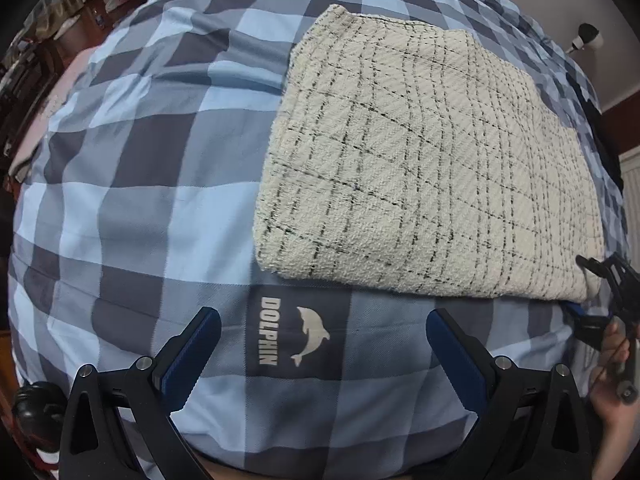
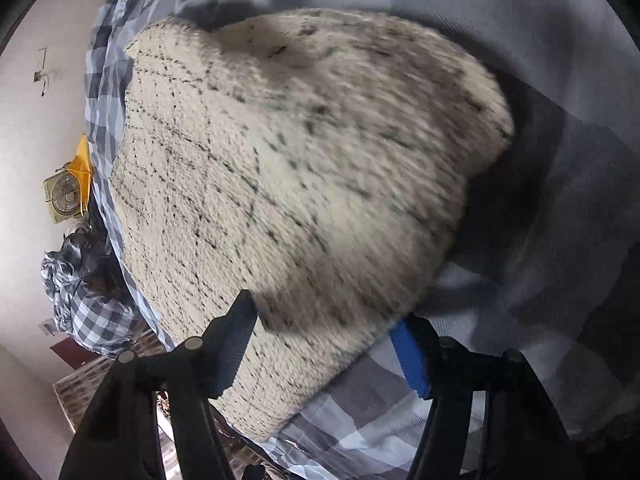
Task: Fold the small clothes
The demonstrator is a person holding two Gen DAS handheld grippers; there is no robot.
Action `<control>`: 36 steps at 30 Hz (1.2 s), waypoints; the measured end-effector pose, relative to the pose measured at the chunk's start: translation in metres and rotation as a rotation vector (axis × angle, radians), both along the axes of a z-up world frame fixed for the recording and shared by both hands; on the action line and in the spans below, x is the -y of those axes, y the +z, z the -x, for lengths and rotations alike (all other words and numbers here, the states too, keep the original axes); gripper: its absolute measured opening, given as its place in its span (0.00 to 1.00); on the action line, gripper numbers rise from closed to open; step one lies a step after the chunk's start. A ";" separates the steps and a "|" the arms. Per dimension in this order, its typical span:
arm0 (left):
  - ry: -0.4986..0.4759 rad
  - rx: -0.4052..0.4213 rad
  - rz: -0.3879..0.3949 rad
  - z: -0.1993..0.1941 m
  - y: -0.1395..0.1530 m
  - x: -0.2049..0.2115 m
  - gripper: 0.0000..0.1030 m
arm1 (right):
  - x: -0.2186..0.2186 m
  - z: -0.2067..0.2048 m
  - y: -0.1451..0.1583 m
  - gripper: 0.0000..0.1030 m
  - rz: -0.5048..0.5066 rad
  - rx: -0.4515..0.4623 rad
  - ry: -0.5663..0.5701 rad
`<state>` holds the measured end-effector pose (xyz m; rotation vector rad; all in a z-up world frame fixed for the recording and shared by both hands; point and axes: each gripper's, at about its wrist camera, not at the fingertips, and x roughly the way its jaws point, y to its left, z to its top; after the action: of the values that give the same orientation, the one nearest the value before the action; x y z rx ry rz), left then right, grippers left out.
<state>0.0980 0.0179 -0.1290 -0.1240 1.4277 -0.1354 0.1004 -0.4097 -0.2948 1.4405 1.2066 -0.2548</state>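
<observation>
A cream knitted garment with thin black check lines [image 1: 432, 168] lies folded flat on a blue and grey checked bedsheet [image 1: 132, 184]. My left gripper [image 1: 324, 350] is open and empty, hovering over the sheet just in front of the garment's near edge. My right gripper [image 2: 324, 344] is open, its fingers straddling the garment's near corner [image 2: 304, 208]; one finger lies over the cloth, the other beside it on the sheet. The right gripper also shows in the left wrist view [image 1: 600, 296] at the garment's right corner. The right wrist view is blurred.
The sheet carries a DOLPHIN logo [image 1: 294, 334] between my left fingers. A bundled checked cloth [image 2: 88, 300] and a yellowish fan [image 2: 66, 194] sit beyond the bed's edge. A white wall camera [image 1: 586, 38] is at the far right.
</observation>
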 end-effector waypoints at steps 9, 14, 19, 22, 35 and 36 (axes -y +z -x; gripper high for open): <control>0.041 -0.022 -0.075 -0.008 -0.026 -0.005 1.00 | -0.008 -0.006 0.016 0.28 0.062 0.056 0.020; 0.018 -0.064 -0.039 -0.021 -0.051 -0.005 0.99 | -0.008 -0.007 0.017 0.25 0.067 0.076 0.010; 0.060 -0.117 0.058 -0.033 -0.065 -0.015 0.83 | -0.008 -0.009 0.015 0.25 0.062 0.079 0.009; 0.029 -0.114 0.068 -0.038 -0.063 -0.007 0.62 | -0.010 -0.011 0.020 0.25 0.074 0.090 0.014; 0.083 -0.084 0.228 -0.029 -0.039 -0.033 0.19 | -0.012 -0.009 0.028 0.19 0.057 0.178 -0.004; 0.083 -0.076 0.242 -0.029 -0.034 -0.035 0.18 | -0.012 -0.008 0.029 0.19 0.051 0.185 -0.007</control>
<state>0.1266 0.0527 -0.1625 -0.3905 1.4758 -0.2372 0.1079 -0.3977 -0.2657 1.3922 1.0375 -0.1524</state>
